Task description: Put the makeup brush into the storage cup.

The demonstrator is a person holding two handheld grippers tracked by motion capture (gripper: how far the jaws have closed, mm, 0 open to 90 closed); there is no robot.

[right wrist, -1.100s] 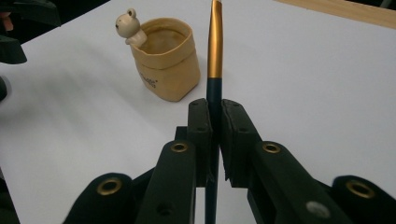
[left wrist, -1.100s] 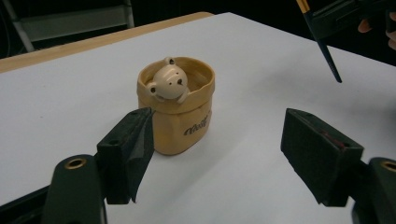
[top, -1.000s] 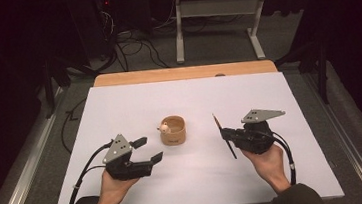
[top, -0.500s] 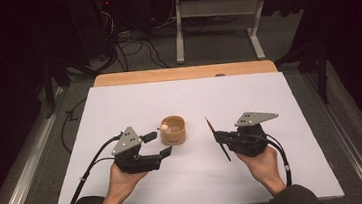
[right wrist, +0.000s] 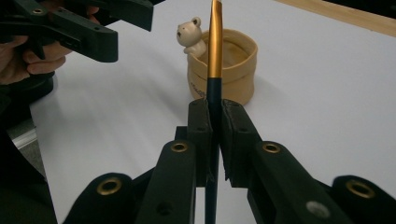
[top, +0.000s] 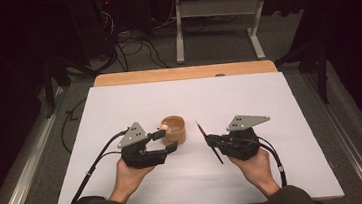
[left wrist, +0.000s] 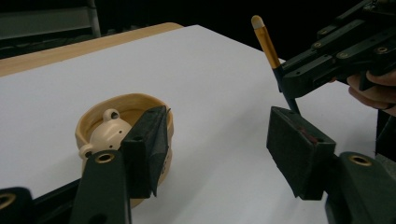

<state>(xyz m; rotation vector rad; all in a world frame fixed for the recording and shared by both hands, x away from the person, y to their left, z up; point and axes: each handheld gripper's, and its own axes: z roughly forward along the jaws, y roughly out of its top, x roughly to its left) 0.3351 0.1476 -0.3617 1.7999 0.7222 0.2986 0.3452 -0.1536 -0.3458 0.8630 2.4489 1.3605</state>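
Observation:
A small tan cup (top: pixel 176 124) with a pale bear figure (right wrist: pixel 190 34) on its rim stands mid-table. My left gripper (top: pixel 168 140) is open just in front of the cup. Its jaws have just been closing, with nothing between the pads. In the left gripper view, one jaw overlaps the cup (left wrist: pixel 100 112) and bear (left wrist: pixel 104 134), and the other stands apart to the right. My right gripper (top: pixel 209 140) is shut on a black and gold pen (top: pixel 205 136). The pen (right wrist: pixel 215 46) points up and away toward the cup (right wrist: pixel 236 65).
A white sheet (top: pixel 229 97) covers the table, with a strip of bare wood (top: pixel 181 73) at the far edge. Beyond it, a white desk frame (top: pixel 178 32) and cables (top: pixel 128 42) sit on the dark floor. Open sheet lies on every side of the cup.
My left gripper has moved right, up to the cup, and its jaws stand narrower. The right gripper with the pen has barely shifted.

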